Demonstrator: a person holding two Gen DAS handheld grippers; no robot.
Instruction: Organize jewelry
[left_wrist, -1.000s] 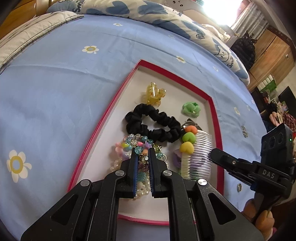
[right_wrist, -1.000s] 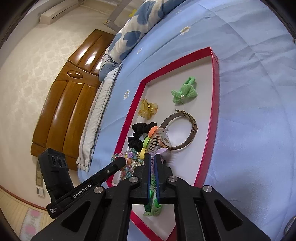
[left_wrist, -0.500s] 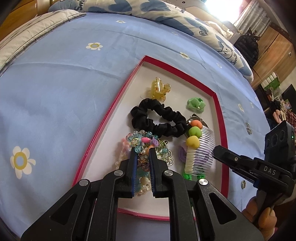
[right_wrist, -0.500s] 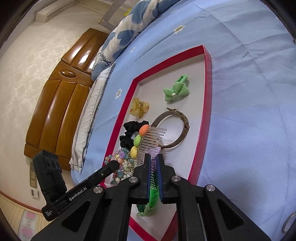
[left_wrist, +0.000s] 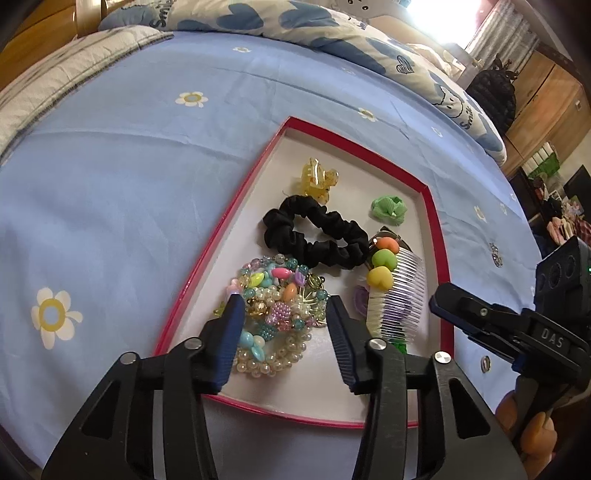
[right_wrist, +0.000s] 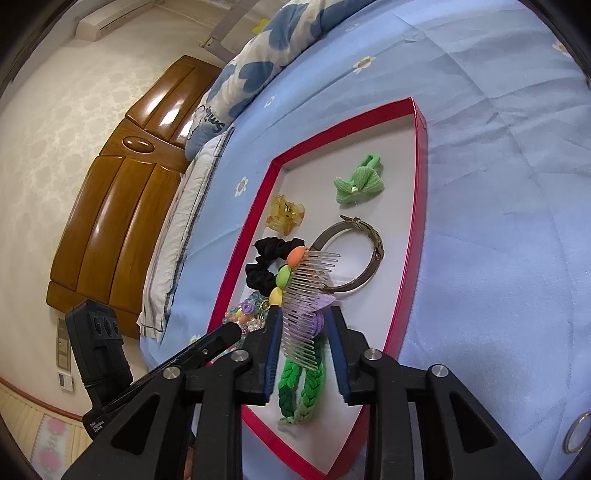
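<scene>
Left wrist view: left gripper (left_wrist: 284, 314) over bead pile (left_wrist: 275, 314) in red tray (left_wrist: 207, 254); jaws opening, partway apart, pads clear of the beads, nothing held.
Right wrist view: right gripper (right_wrist: 304, 334) over comb (right_wrist: 304, 295) and green braid (right_wrist: 301, 387); jaws opening, narrow gap, both pieces lying between the pads but loose, nothing gripped.
Tray contents: amber claw clip (left_wrist: 316, 181), black scrunchie (left_wrist: 314, 236), green bow (left_wrist: 388, 208), bangle (right_wrist: 354, 254), comb with three heart beads leaning on the bangle and braid; all inside the rim.
Risk, snag: likely bead strands catching a left pad on lift-off, dragging the tangled pile up or over the near rim.
Risk, comb: propped at a tilt, not flat; likely to slide or tip if brushed by the right pads on the way out.
Risk, tray: light and shallow on soft bedding; a nudge could tilt it and shift everything.
Risk, strays: small metal ring (right_wrist: 578, 432) on the sheet outside the tray, easy to miss.
Surface: blue bedsheet (left_wrist: 129, 177) with daisies, wrinkled, soft.
Room: bedroom; heart-print duvet (left_wrist: 295, 22), wooden headboard (right_wrist: 122, 206), pale patterned wall, bright window, wooden cupboards.
</scene>
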